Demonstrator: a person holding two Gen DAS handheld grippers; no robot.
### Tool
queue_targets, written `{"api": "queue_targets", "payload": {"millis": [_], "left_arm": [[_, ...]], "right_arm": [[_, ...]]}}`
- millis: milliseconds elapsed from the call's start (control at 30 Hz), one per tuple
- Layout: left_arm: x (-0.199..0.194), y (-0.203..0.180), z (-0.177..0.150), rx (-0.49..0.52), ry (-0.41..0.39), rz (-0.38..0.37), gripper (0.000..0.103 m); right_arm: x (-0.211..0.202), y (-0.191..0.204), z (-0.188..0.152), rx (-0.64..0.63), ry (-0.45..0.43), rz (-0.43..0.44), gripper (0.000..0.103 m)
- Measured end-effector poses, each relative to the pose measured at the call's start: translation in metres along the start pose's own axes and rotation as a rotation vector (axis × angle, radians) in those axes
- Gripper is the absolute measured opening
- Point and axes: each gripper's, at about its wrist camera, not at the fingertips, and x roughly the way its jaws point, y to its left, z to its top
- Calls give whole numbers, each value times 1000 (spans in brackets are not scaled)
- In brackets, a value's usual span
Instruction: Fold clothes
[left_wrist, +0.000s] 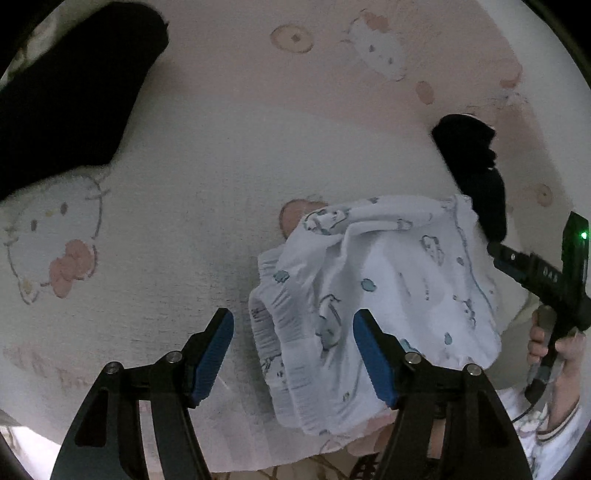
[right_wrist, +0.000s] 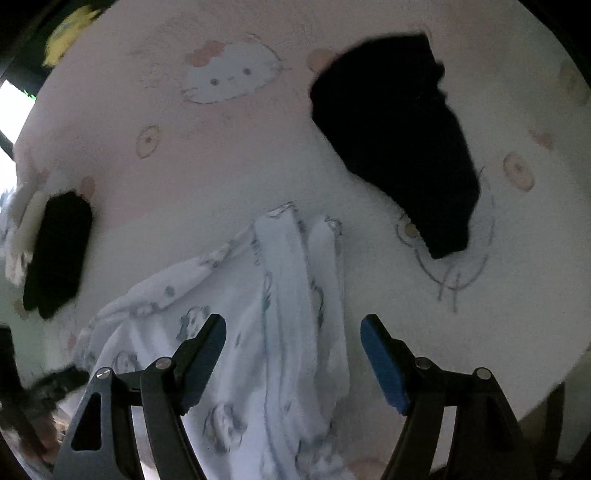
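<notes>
1. The white printed garment (left_wrist: 373, 295) lies crumpled on the cartoon-cat blanket (left_wrist: 207, 192); its near end is cut off behind the fingers in the right wrist view.
2. Bare blanket stretches left of the garment and beyond it.
3. Two black garments: a large one (right_wrist: 402, 136) and a small one (right_wrist: 55, 254).
4. Left hand-held gripper (left_wrist: 293, 354) and right hand-held gripper (right_wrist: 293, 354) both hover released, empty

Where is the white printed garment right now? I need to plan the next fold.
The white garment lies crumpled on the pink sheet at its near edge, right of centre in the left wrist view, under the open left gripper, with a small black garment just beyond.
</notes>
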Motion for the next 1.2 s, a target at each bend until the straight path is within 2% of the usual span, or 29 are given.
{"api": "queue_targets", "payload": {"millis": [167,267,400,533,667,700,733,800,833,900,967,1067,1200], "left_arm": [[4,3,2,-45,-60,14,65],[12,-1,2,-48,-59,20,65],[25,-17,0,-7,-52,53,65],[30,-33,-4,45,-73,109,65],[33,-42,-6,81,-80,153,64],[34,-45,-6,102,-79,167,61],[35,-48,-7,122,-78,180,60],[36,-55,-7,155,-75,215,50],[36,-57,-8,168,-77,230,47],[34,-61,-7,191,-85,260,36],[30,-61,-4,194,-108,281,27],[23,-55,5,203,-127,321,25],[16,-48,15,236,-126,315,26]], "right_arm": [[22,-19,20,80,-19,110,75],[30,-22,20,81,-15,153,75],[40,-14,18,9,-1,93,76],[44,-3,16,-67,-28,57,80],[49,4,16,-120,-55,2,79],[51,8,17,-152,-56,-37,74],[53,12,18,-185,-57,-75,64],[56,20,19,-269,-64,-163,49],[56,23,18,-295,-68,-175,36],[54,27,17,-303,-75,-143,18],[53,27,16,-301,-83,-140,16],[51,24,17,-313,-93,-131,16],[49,16,18,-288,-94,-111,15]]}}
